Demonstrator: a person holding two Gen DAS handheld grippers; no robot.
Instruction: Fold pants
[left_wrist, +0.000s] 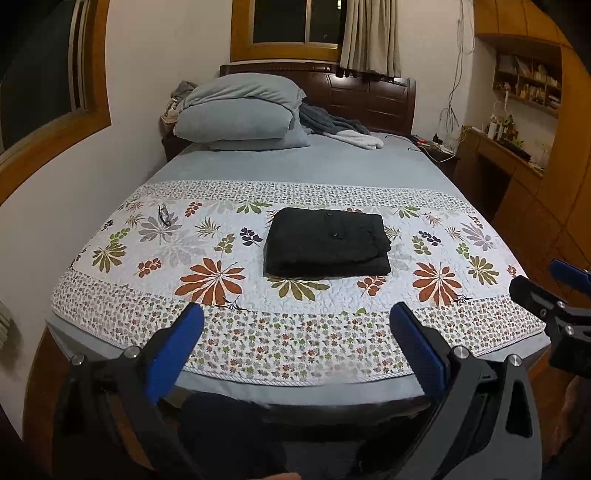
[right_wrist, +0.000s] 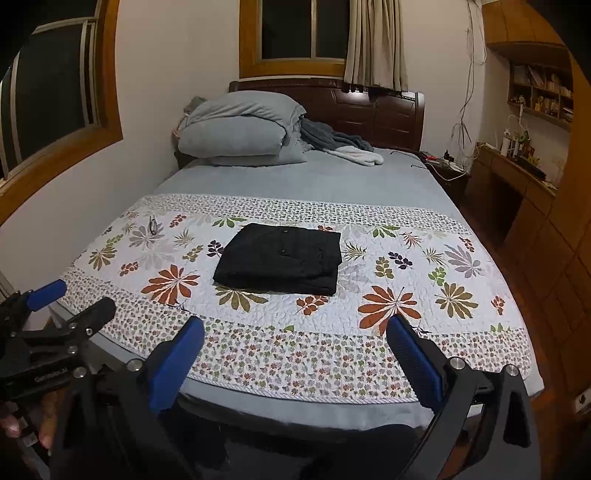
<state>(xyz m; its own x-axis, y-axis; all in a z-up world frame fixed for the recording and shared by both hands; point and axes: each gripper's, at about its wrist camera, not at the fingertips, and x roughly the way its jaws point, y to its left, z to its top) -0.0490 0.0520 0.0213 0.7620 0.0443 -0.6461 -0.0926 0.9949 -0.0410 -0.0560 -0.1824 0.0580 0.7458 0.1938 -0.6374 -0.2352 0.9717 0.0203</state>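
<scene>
Black pants (left_wrist: 327, 242) (right_wrist: 280, 258) lie folded into a compact rectangle on the floral quilt (left_wrist: 221, 332) (right_wrist: 369, 354), a buttoned pocket facing up. My left gripper (left_wrist: 295, 314) hangs open above the foot of the bed, well short of the pants, with nothing between its blue pads. The right gripper (right_wrist: 295, 325) is likewise open and empty, held back over the quilt's near border. Each gripper shows at the edge of the other's view: the right gripper (left_wrist: 550, 280) at the right, the left gripper (right_wrist: 70, 299) at the left.
A pair of glasses (left_wrist: 164, 214) (right_wrist: 153, 225) rests on the quilt's left side. Stacked grey pillows (left_wrist: 240, 110) and a crumpled blanket (left_wrist: 340, 129) sit by the headboard. A wall runs along the left; a wooden desk (left_wrist: 509, 155) and shelves stand right.
</scene>
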